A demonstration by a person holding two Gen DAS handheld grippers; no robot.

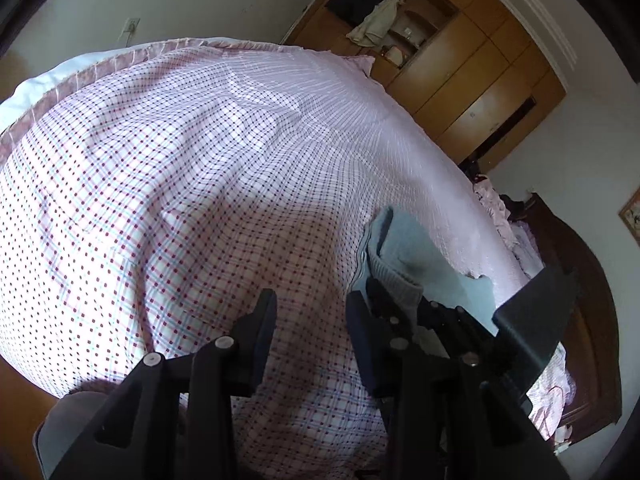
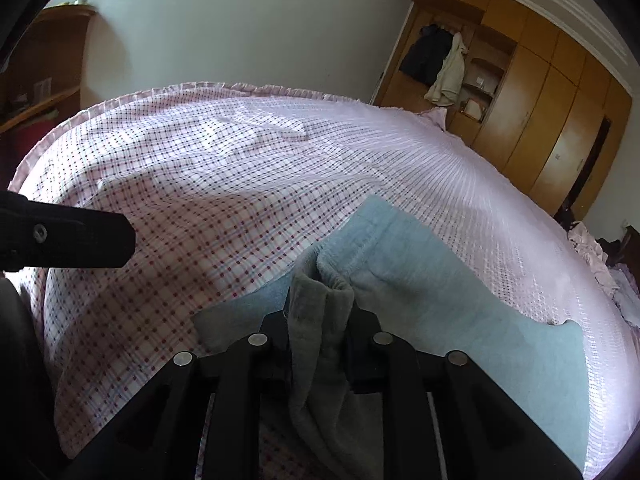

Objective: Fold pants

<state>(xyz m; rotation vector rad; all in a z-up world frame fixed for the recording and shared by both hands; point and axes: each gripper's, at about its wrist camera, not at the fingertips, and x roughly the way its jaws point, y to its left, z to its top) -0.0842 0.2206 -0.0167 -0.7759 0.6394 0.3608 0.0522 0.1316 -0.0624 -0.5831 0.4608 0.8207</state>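
The light blue fleece pants [image 2: 432,280] lie on the pink checked bedspread [image 2: 208,184], at the near right of the bed. My right gripper [image 2: 318,320] is shut on a bunched grey-blue fold of the pants, which hangs down between its fingers. In the left wrist view the pants [image 1: 404,248] show at the right, with the right gripper [image 1: 400,308] clamped on their edge. My left gripper [image 1: 310,320] is open and empty, just left of the pants above the bedspread [image 1: 180,184]. Part of the left gripper [image 2: 80,240] shows at the left edge of the right wrist view.
A wooden wardrobe [image 2: 540,92] with hanging clothes [image 2: 440,64] stands beyond the bed's far right corner. A dark wooden headboard [image 1: 584,320] and rumpled pink bedding [image 1: 504,216] are at the right. A wooden shelf unit [image 2: 48,72] stands at the far left.
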